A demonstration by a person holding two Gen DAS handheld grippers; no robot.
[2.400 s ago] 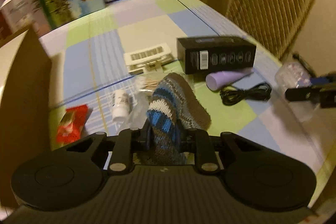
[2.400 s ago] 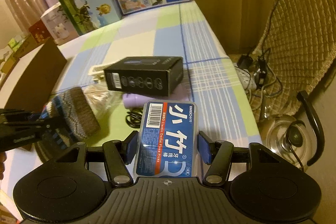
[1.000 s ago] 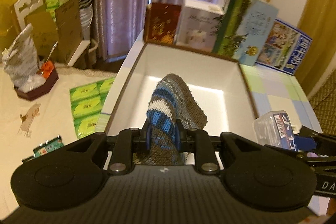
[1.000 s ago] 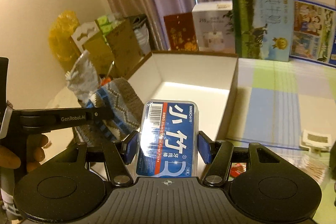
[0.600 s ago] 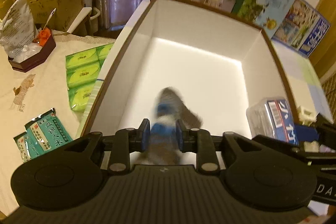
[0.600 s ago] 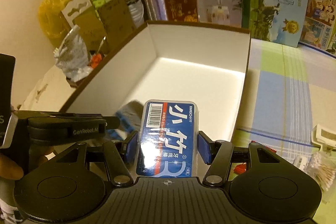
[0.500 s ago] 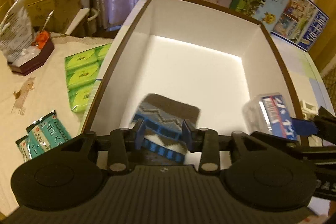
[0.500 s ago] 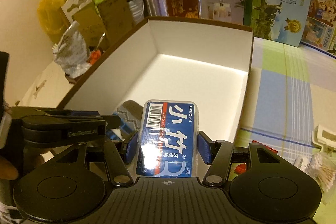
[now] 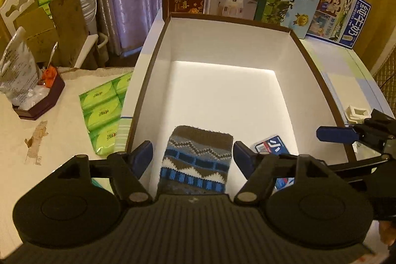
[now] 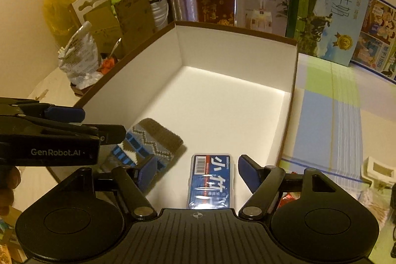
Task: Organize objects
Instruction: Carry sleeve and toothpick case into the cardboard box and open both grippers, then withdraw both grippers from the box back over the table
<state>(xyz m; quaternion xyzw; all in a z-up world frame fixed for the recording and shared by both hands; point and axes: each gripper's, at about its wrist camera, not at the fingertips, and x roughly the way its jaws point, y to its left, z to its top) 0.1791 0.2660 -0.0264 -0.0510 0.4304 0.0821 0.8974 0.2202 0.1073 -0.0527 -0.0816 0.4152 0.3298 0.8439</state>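
Sock [image 9: 198, 157] and floss case [image 10: 211, 181] lie side by side in the box [image 9: 232, 24]. Both grippers' jaws, left [image 9: 193, 157] and right [image 10: 198, 173], have just spread, gripping nothing.

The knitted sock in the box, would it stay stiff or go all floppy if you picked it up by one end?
Probably floppy: the knitted sock is soft yarn and lies flat on the floor of the white box. It likely weighs little and should not roll. Its rough knit probably would not slip between pads, unlike the smooth plastic floss pick case beside it.
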